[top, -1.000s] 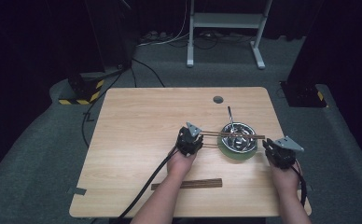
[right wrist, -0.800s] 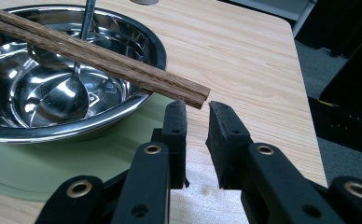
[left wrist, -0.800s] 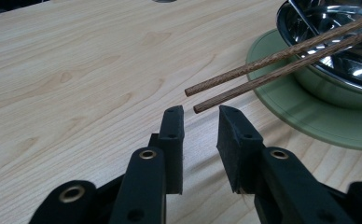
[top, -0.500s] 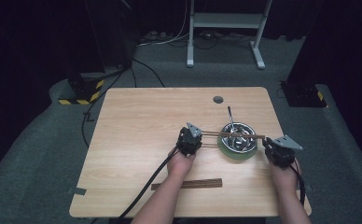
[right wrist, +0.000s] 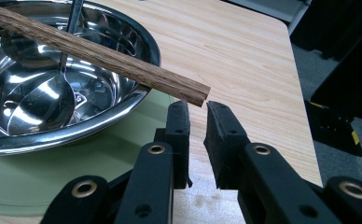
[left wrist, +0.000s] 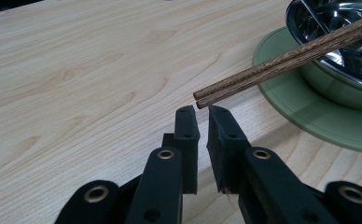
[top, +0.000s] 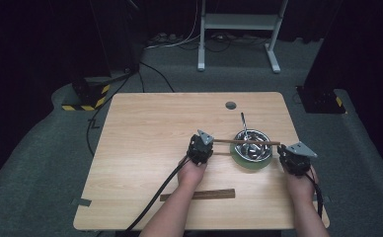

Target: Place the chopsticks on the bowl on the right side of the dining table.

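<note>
A pair of brown wooden chopsticks (top: 246, 142) lies level across the rim of a steel bowl (top: 261, 152) that stands on a green plate (top: 240, 160). My left gripper (top: 205, 144) sits at their left end. Its jaws have just closed and stand shut, nothing between them, and the chopsticks' (left wrist: 286, 60) ends hang right above my left gripper's (left wrist: 202, 112) tips. My right gripper (top: 284, 149) is at the other end. There the chopsticks' (right wrist: 90, 51) end lies just over my right gripper's (right wrist: 198, 107) tips. Its jaws have closed a little, only a narrow slit between them.
A metal spoon (top: 243, 123) stands in the bowl, its handle leaning over the far rim. A dark wooden strip (top: 198, 194) lies near the table's front edge. A round hole (top: 230, 105) sits near the far edge. The table's right edge is close to my right hand.
</note>
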Action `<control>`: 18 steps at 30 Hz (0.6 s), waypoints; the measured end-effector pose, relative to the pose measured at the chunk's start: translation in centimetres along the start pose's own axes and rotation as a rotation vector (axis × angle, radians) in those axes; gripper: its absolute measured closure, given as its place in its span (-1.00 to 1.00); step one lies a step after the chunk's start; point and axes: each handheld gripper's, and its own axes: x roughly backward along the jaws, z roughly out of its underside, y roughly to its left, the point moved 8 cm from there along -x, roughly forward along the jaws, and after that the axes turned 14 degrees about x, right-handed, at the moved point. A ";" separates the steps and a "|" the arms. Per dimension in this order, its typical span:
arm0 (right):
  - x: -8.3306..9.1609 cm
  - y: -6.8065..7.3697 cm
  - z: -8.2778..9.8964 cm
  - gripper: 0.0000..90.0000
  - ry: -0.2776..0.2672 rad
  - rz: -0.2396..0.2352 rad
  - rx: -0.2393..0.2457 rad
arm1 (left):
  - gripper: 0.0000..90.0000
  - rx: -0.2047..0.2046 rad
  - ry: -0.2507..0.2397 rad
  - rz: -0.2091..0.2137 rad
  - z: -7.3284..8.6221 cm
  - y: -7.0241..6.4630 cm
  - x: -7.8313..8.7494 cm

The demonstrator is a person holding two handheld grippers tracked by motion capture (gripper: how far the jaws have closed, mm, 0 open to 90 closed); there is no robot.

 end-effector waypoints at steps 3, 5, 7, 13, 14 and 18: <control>0.0 0.0 0.0 0.75 0.002 -0.002 -0.005 | 0.84 0.002 -0.001 0.000 0.1 0.0 0.0; 0.0 -0.1 0.0 0.75 0.001 -0.001 -0.007 | 0.86 0.002 -0.002 -0.002 0.1 0.0 -0.1; 0.0 -0.1 0.0 0.75 -0.001 0.000 -0.005 | 0.88 0.004 -0.006 0.002 0.0 -0.1 -0.1; 0.0 0.0 0.0 0.75 -0.001 0.000 -0.001 | 0.89 0.010 -0.015 0.004 0.0 -0.1 -0.2; 0.0 -0.1 0.0 0.75 -0.001 0.003 -0.004 | 0.89 0.011 -0.014 0.002 -0.1 -0.1 -0.2; 0.0 -0.1 0.0 0.75 -0.001 0.004 -0.006 | 0.89 0.019 -0.015 -0.001 0.0 -0.2 -0.2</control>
